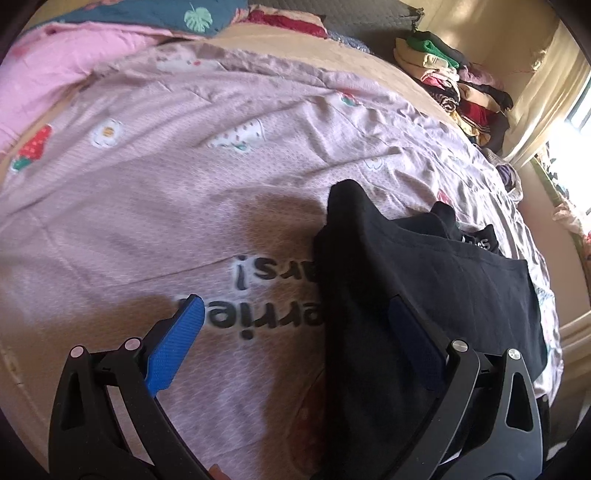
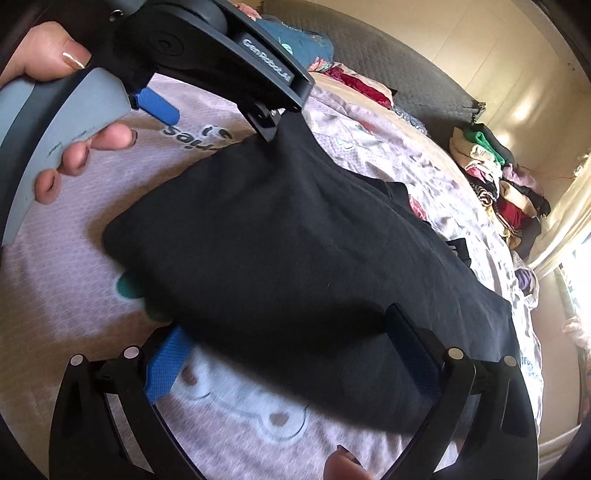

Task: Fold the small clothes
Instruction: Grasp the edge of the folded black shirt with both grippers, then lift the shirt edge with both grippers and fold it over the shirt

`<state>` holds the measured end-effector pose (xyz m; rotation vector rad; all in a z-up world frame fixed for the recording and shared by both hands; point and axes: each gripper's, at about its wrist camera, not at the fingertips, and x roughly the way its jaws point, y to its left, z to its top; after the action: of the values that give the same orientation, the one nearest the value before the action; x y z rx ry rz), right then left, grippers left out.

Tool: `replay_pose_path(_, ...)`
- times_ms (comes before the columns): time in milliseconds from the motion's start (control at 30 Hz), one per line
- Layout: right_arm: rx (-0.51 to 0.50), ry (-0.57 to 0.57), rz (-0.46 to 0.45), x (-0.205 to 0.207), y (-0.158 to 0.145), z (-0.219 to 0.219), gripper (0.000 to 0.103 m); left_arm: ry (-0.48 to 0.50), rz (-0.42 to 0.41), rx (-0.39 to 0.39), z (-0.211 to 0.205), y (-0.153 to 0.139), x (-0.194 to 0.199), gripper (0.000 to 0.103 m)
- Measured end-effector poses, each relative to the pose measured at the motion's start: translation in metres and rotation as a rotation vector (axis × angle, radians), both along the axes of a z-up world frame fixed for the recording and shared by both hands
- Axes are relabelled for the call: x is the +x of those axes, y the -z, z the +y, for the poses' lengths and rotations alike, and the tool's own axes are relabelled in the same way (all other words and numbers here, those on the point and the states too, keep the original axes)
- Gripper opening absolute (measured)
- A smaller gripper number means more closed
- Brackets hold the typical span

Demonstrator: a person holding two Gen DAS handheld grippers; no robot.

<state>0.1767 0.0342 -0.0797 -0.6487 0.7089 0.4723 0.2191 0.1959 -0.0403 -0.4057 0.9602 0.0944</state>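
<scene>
A small black garment lies partly folded on a pink printed bedspread. In the left wrist view it covers the right side. My left gripper is open; its right finger rests on the garment's left edge and its left finger is over the bedspread. The left gripper also shows in the right wrist view, at the garment's far corner. My right gripper is open, its jaws wide apart around the garment's near edge; cloth hides the left fingertip.
A pile of folded clothes sits at the far right of the bed, also in the right wrist view. A pink blanket and teal leaf-print bedding lie at the head. A bright window is on the right.
</scene>
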Motion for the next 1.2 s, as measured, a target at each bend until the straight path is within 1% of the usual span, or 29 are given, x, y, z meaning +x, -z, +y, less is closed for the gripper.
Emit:
replay_pose_path(133, 0.004, 0.023, -0.043, 0.007, -0.002, 0.003, 0.098, 0.009, 0.017, -0.026, -0.005, 0.005, 0.013, 0.093)
replay_pose_path(200, 0.017, 0.023, -0.079, 0.006, -0.005, 0.0, 0.097, 0.013, 0.025, -0.038, -0.006, 0.007, 0.017, 0.093)
replay_pose_path(267, 0.048, 0.011, -0.105, 0.003, -0.012, -0.005, 0.091, 0.021, 0.031, -0.047, -0.009, 0.009, 0.023, 0.093)
replay_pose_path(333, 0.097, -0.005, -0.108, 0.001, -0.02, -0.012, 0.072, 0.023, 0.037, -0.046, -0.011, 0.01, 0.025, 0.093)
replay_pose_path(367, 0.122, -0.008, -0.12, 0.0, -0.025, -0.017, 0.069, 0.023, 0.04, -0.045, -0.012, 0.011, 0.027, 0.093)
replay_pose_path(400, 0.141, -0.011, -0.128, -0.001, -0.029, -0.021, 0.057, 0.023, 0.044, -0.043, -0.013, 0.011, 0.028, 0.093)
replay_pose_path(433, 0.16, -0.016, -0.129, -0.002, -0.033, -0.024, 0.042, 0.021, 0.048, -0.045, -0.014, 0.012, 0.029, 0.093)
replay_pose_path(467, 0.189, -0.019, -0.117, -0.002, -0.037, -0.028, 0.035, 0.017, 0.05, -0.052, -0.015, 0.013, 0.03, 0.093)
replay_pose_path(500, 0.216, -0.021, -0.096, -0.002, -0.04, -0.031, 0.023, 0.013, 0.049, -0.066, -0.016, 0.013, 0.031, 0.093)
replay_pose_path(533, 0.238, -0.02, -0.082, -0.002, -0.043, -0.033, 0.015, 0.011, 0.049, -0.073, -0.017, 0.013, 0.031, 0.093)
replay_pose_path(567, 0.266, -0.011, -0.072, -0.002, -0.046, -0.036, 0.014, 0.01, 0.048, -0.079, -0.018, 0.012, 0.032, 0.093)
replay_pose_path(700, 0.283, -0.012, -0.093, -0.009, -0.054, -0.042, 0.011, 0.018, 0.031, -0.122, -0.027, 0.008, 0.034, 0.093)
replay_pose_path(800, 0.313, 0.005, -0.094, -0.013, -0.058, -0.049, 0.01, 0.035, 0.001, -0.132, -0.039, 0.0, 0.035, 0.093)
replay_pose_path(833, 0.326, 0.014, -0.096, -0.013, -0.06, -0.053, 0.01, 0.041, -0.012, -0.135, -0.043, -0.004, 0.034, 0.09)
replay_pose_path(867, 0.335, 0.02, -0.096, -0.012, -0.061, -0.056, 0.01, 0.044, -0.021, -0.136, -0.046, -0.006, 0.034, 0.08)
replay_pose_path(900, 0.346, 0.027, -0.094, -0.012, -0.062, -0.059, 0.01, 0.052, -0.033, -0.138, -0.051, -0.01, 0.034, 0.073)
replay_pose_path(933, 0.353, 0.031, -0.094, -0.012, -0.064, -0.062, 0.009, 0.053, -0.04, -0.136, -0.054, -0.012, 0.034, 0.061)
replay_pose_path(967, 0.362, 0.035, -0.095, -0.013, -0.065, -0.065, 0.009, 0.054, -0.048, -0.132, -0.056, -0.015, 0.034, 0.054)
replay_pose_path(1000, 0.366, 0.039, -0.099, -0.013, -0.067, -0.068, 0.009, 0.058, -0.059, -0.125, -0.061, -0.02, 0.034, 0.05)
replay_pose_path(1067, 0.376, 0.048, -0.107, -0.014, -0.069, -0.074, 0.008, 0.066, -0.078, -0.118, -0.066, -0.027, 0.035, 0.036)
replay_pose_path(1133, 0.399, 0.065, -0.103, -0.015, -0.072, -0.082, 0.008, 0.08, -0.098, -0.11, -0.074, -0.035, 0.035, 0.029)
replay_pose_path(1200, 0.416, 0.08, -0.106, -0.015, -0.075, -0.089, 0.007, 0.093, -0.116, -0.098, -0.081, -0.044, 0.035, 0.026)
